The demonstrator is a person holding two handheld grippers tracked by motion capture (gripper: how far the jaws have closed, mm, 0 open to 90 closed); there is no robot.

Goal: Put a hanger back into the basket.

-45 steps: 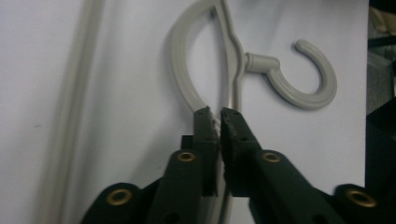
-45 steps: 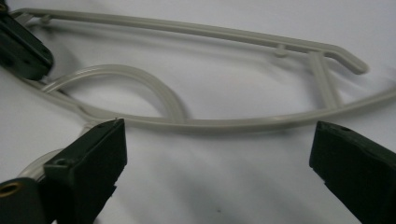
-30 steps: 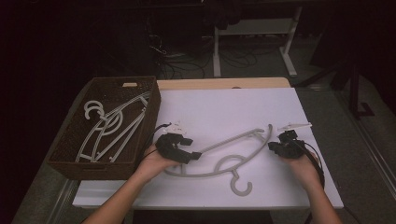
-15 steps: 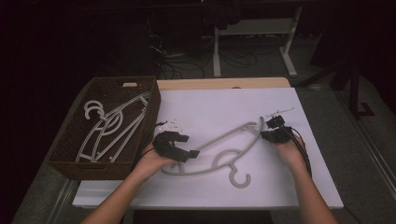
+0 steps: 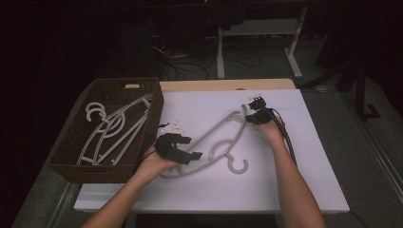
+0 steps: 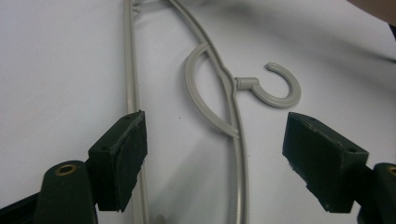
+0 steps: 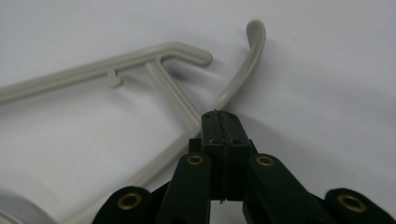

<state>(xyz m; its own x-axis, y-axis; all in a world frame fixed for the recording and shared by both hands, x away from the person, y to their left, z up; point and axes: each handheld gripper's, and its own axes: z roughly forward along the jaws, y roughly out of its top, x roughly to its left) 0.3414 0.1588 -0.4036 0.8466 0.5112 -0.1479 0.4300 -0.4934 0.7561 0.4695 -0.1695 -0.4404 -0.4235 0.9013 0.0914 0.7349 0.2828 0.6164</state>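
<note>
Your right tool (image 5: 253, 115) is clenched on the grey hanger (image 5: 216, 142) at its far arm tip, toward the desk's (image 5: 304, 190) far right corner. Your left tool (image 5: 183, 148) is released, its jaws wide apart over the hanger's other arm near the left edge, beside the wicker basket (image 5: 64, 156) of hangers.

Hanger (image 6: 236, 140) lower bars cut off by left gripper view's bottom edge.

Dim room, bright white table (image 5: 304, 156); soft shadows, gripper views slightly blurred.
</note>
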